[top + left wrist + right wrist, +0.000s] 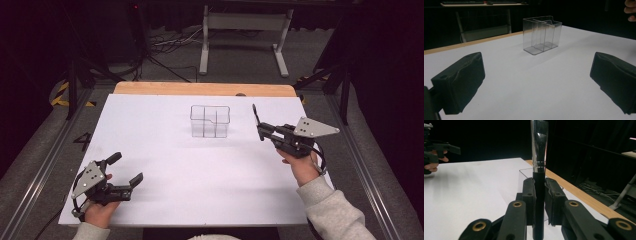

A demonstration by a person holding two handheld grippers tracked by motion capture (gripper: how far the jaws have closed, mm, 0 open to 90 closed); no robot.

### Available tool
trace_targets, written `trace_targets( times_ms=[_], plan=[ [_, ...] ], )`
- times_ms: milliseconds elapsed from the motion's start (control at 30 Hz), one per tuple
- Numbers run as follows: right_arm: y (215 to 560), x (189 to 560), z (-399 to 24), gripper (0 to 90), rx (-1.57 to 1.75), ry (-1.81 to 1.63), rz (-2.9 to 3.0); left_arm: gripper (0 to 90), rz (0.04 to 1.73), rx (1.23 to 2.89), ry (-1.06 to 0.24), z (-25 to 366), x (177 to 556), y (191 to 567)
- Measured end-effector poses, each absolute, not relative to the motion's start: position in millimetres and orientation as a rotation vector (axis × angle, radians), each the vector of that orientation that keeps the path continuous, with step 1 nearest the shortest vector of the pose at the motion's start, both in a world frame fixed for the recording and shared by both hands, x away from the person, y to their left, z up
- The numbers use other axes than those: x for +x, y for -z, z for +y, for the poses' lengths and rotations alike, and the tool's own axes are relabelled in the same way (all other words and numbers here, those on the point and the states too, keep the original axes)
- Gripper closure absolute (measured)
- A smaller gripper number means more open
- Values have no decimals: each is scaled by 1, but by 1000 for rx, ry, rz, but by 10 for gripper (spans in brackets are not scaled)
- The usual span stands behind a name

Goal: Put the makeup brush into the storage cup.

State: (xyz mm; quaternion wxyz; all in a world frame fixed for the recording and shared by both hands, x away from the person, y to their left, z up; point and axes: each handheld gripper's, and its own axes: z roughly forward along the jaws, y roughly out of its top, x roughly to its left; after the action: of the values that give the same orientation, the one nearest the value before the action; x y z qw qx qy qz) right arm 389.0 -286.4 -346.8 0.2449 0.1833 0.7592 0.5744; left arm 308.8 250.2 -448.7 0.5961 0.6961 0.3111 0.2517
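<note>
Your right gripper (261,126) fingers clamped on brush (539,157), long axis upright, just right of clear divided holder (210,121) mid-counter (150,150). Holder lies left of brush. Your left gripper (126,170) fingers wide open, empty, well apart near-left of holder.

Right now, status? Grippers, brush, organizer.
Right gripper shut on brush, brush upright beside clear organizer. Left gripper open, near the table's front edge. Nothing between brush and organizer.
</note>
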Motion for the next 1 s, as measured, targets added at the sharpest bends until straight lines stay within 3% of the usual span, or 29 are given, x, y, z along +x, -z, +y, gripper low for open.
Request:
trace_targets(
  times_ms=[1000],
  plan=[
    [330, 433, -259, 792, 534, -1549, 2016, 1, 756, 1599, -605, 251, 310, 449]
  ],
)
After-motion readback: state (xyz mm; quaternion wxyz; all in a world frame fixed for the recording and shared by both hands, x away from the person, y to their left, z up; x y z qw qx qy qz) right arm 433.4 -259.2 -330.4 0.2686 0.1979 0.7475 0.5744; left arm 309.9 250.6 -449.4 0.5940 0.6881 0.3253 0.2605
